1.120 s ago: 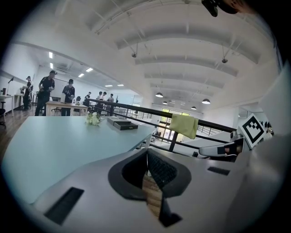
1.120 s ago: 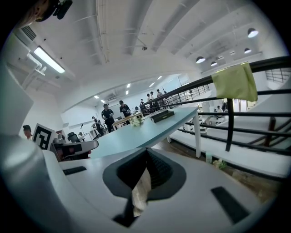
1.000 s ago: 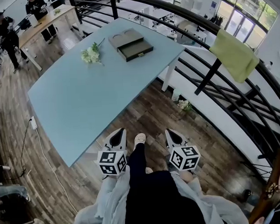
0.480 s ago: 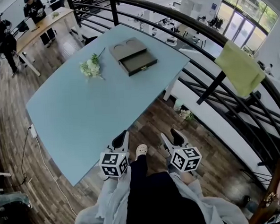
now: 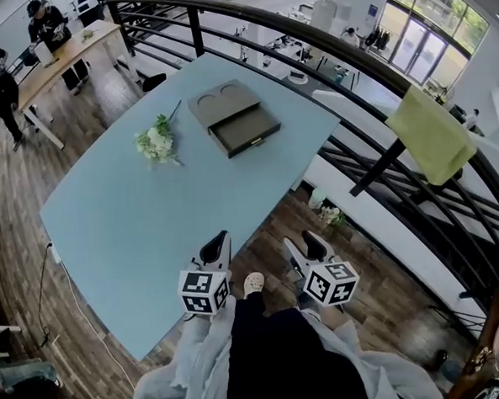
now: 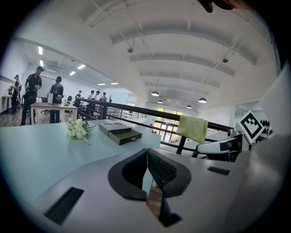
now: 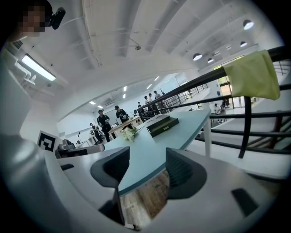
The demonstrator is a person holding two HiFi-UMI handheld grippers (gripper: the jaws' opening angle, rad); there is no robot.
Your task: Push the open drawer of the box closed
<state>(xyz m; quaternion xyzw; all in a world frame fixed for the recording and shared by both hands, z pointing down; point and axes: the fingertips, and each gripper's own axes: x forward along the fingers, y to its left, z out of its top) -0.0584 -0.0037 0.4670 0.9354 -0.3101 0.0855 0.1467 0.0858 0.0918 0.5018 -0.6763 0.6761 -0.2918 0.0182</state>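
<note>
Blue table (image 5: 149, 217) just ahead | left gripper (image 6: 146, 157) pressed together | right gripper (image 7: 142, 175) just opening, empty | box (image 5: 223, 103) with open drawer (image 5: 247, 135) far ahead, flowers (image 5: 155, 143) beside it

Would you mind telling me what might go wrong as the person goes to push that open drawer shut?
The box sits unbraced on the smooth table, so a push on the drawer may slide the whole box toward the far edge. The flowers lie close beside it and could be swept aside. The right gripper, whose jaws have just been opening with nothing between them, might snag the drawer's rim.
</note>
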